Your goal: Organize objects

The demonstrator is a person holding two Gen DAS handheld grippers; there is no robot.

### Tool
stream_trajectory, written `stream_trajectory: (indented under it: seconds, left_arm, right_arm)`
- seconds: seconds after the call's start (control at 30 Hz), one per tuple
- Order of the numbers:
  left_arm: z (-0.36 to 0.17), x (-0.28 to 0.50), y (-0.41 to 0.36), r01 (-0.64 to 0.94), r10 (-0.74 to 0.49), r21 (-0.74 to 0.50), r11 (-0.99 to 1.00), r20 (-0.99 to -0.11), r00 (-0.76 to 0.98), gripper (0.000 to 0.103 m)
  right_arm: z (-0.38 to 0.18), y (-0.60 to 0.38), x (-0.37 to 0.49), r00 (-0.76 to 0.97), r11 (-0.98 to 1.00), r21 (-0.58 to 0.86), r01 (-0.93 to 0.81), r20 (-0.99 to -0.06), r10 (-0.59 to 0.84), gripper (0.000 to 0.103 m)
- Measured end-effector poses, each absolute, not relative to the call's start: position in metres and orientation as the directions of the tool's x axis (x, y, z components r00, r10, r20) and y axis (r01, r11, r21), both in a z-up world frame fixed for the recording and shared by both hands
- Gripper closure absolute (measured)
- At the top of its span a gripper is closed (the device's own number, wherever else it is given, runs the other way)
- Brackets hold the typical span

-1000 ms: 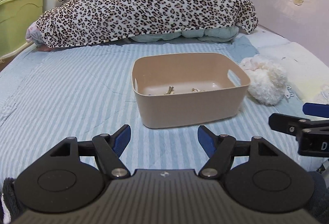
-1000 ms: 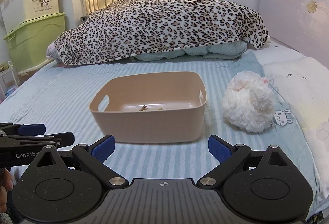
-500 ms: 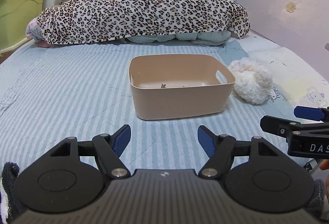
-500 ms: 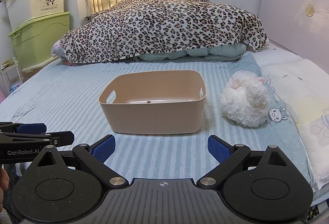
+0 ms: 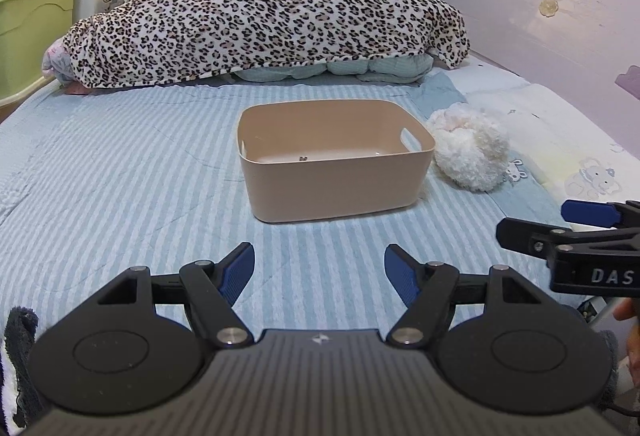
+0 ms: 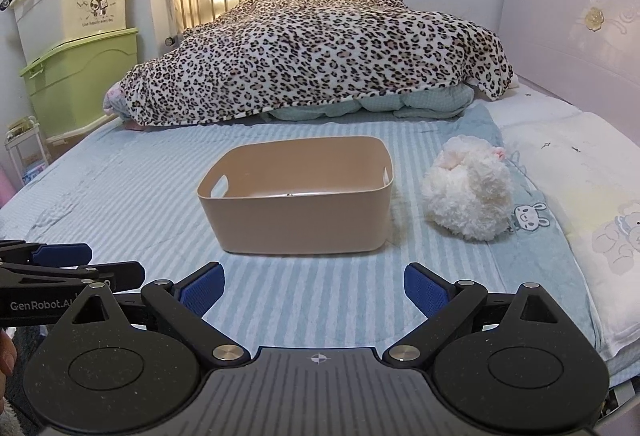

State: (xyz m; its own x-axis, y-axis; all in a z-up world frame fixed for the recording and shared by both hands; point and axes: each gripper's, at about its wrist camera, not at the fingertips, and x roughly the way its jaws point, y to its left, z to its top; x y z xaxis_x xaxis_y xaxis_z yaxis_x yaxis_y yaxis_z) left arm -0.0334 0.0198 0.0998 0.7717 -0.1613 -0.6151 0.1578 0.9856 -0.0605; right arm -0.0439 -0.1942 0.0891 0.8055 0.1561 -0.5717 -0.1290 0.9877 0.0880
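A tan plastic bin stands on the blue striped bed; it also shows in the right wrist view. Small bits lie on its floor. A white fluffy plush toy lies just right of the bin, also in the right wrist view. My left gripper is open and empty, low over the near end of the bed, short of the bin. My right gripper is open and empty, level with the left one; it shows at the right edge of the left wrist view.
A leopard-print blanket is heaped across the far end of the bed. A pale pillow lies at the right by the headboard. Green and white storage boxes and a suitcase stand at the left wall.
Both grippers have pulled back and away from the bin, which now looks smaller and farther. Both stay open and empty. Bin and plush have not moved.
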Motion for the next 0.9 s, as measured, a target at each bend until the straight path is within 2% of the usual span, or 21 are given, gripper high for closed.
stream_trajectory:
  seconds: [0.13,0.9]
  left_arm:
    - [0.0986,-0.0361,0.0148,0.187,-0.195,-0.079,0.979,-0.624,0.757,0.030]
    - [0.0943,-0.0376,0.0111,0.203,-0.209,-0.083,0.976,-0.633,0.745,0.030]
  right_arm:
    - [0.0855,-0.1950,-0.0443,0.799,0.988,0.091,-0.124,-0.581,0.153,0.005]
    - [0.0836,-0.1965,-0.0447,0.799,0.989,0.088,-0.121,-0.582,0.150,0.006]
